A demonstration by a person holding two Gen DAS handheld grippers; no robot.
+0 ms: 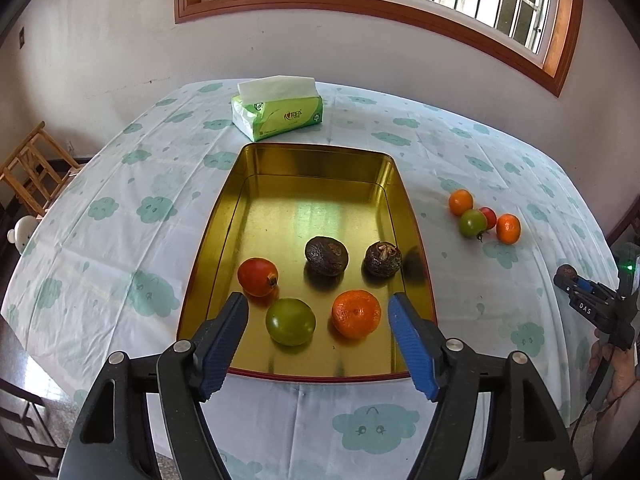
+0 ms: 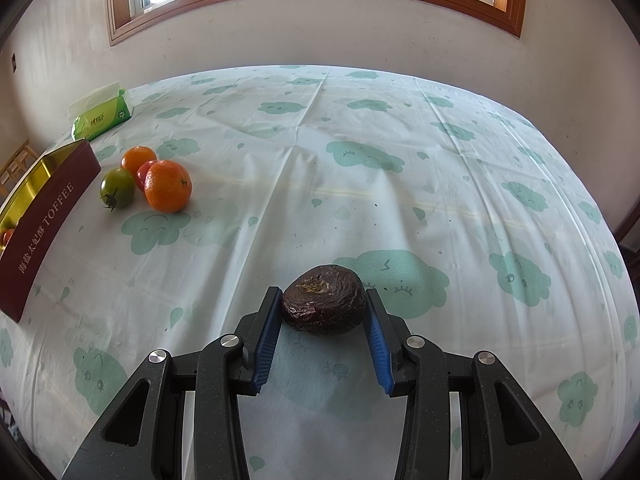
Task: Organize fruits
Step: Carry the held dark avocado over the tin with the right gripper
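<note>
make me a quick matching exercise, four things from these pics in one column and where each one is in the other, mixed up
Things:
1. tissue pack
2. green tomato
3. wrinkled dark fruit
4. small red tomato

Places:
A. between the pads of the right hand-held gripper
B. inside the gold tin
C. on the tablecloth beyond the tin's far end
D. in the fruit cluster outside the tin

Pairs: 1-C, 2-B, 3-A, 4-D

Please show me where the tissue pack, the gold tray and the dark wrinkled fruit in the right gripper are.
tissue pack (image 1: 280,114), left wrist view, green front face.
gold tray (image 1: 316,164), left wrist view, far inner wall.
dark wrinkled fruit (image 2: 324,300), right wrist view, middle of its skin.
</note>
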